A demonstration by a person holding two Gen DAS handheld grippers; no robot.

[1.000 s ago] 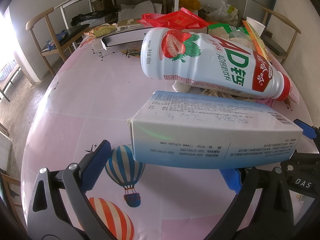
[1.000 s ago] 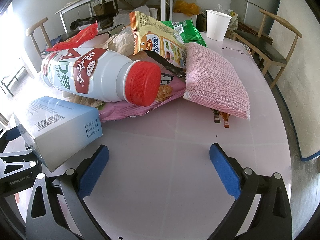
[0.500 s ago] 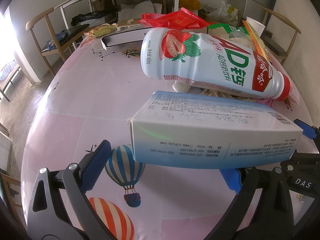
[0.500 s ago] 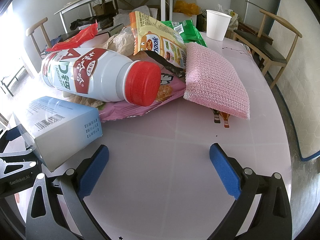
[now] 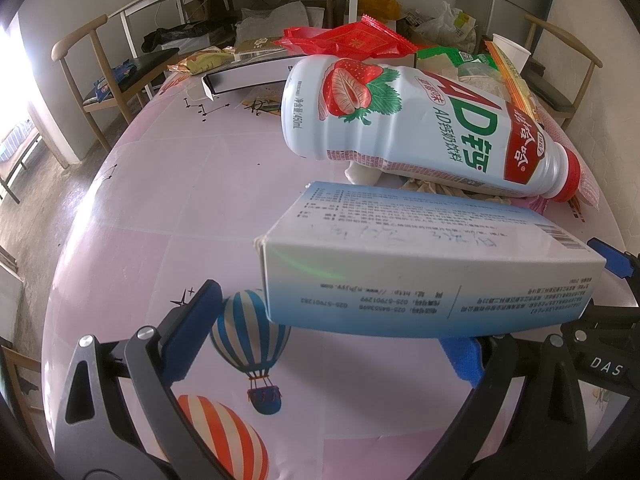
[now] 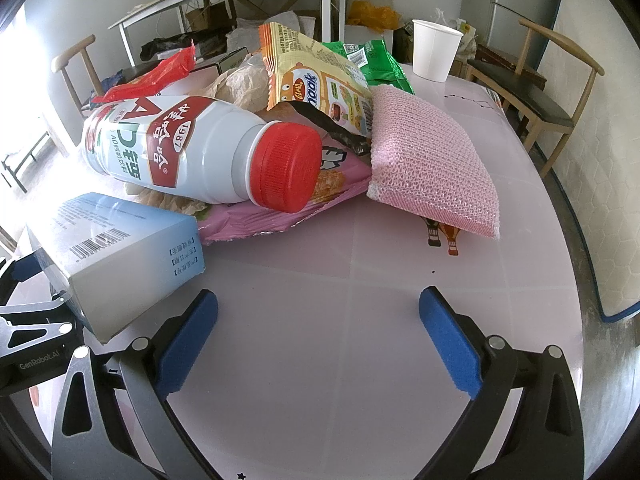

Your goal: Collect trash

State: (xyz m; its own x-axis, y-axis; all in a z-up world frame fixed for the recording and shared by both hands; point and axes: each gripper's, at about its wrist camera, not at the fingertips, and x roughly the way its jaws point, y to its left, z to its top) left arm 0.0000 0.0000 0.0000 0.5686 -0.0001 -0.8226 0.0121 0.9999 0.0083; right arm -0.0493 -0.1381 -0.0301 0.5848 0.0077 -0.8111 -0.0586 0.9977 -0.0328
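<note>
Hovering: both grippers low over the pink table [image 6: 400, 264], near edge
Left gripper [image 5: 332, 336]: fingers spread wide; blue-white carton [image 5: 420, 264] sits just ahead between them, its right end over the right pad [image 5: 460, 354]; contact not clear
Right gripper [image 6: 316, 332]: fingers spread wide, nothing between them, bare tabletop ahead
Carton: lying flat, to the left in the right wrist view, beside the trash pile
Bottle [image 6: 200, 152]: white strawberry drink, red cap, on its side on top of the pink wrapper [image 6: 280, 216], just behind the carton
Sponge [image 6: 428, 164]: pink mesh, tilted against the pile's right side
Snack bags: yellow bag [image 6: 320, 80], green bag [image 6: 376, 64], red bag [image 5: 352, 40] farther back
Paper cup [image 6: 434, 50]: upright, far side of the table
</note>
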